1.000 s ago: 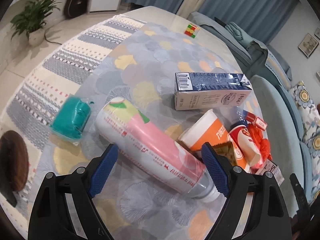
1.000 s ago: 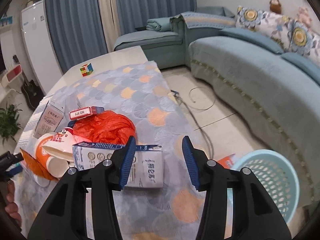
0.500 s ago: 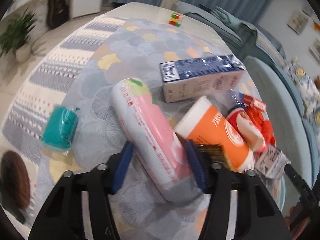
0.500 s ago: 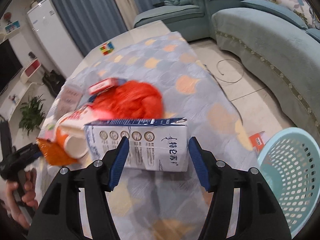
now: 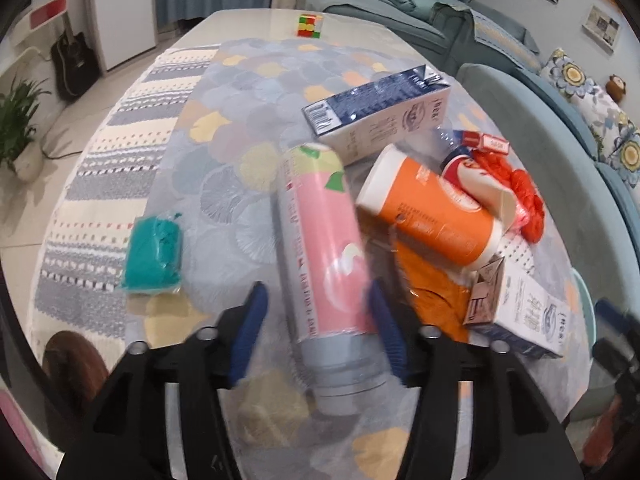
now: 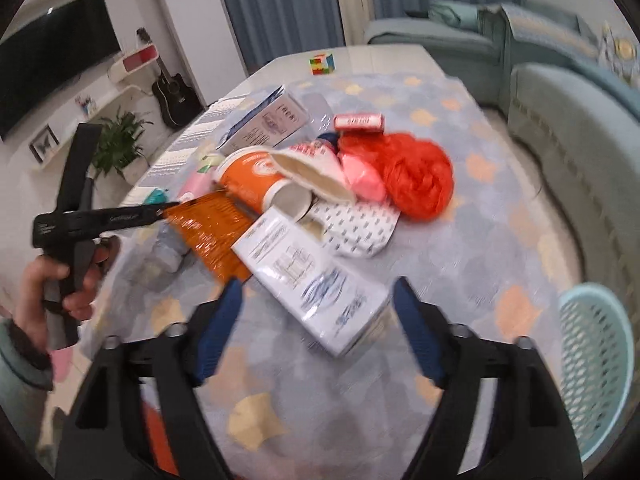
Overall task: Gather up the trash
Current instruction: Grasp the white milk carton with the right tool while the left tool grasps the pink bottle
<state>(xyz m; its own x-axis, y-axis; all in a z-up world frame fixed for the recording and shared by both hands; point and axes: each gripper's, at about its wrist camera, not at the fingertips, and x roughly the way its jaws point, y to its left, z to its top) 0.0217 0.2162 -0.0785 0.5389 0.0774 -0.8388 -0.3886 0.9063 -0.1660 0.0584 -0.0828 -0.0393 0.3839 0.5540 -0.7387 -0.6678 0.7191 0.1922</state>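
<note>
We see our left gripper (image 5: 316,330) low in the centre of the left wrist view, its blue fingers (image 5: 250,330) flanking the grey base of a pink bottle (image 5: 324,248) lying on the patterned tablecloth (image 5: 248,92); the right finger seems to touch it, the left shows a small gap, and through the blur we cannot tell whether the grip is closed. Right of the bottle lies an orange cup (image 5: 434,216), with a dark blue carton (image 5: 380,116) above it.

In the right wrist view our right gripper (image 6: 318,326) sits at lower centre, fingers spread wide on either side of the near end of a white milk carton (image 6: 310,278), not touching it. A light blue basket (image 6: 596,356) stands at the right edge, beside the table.
</note>
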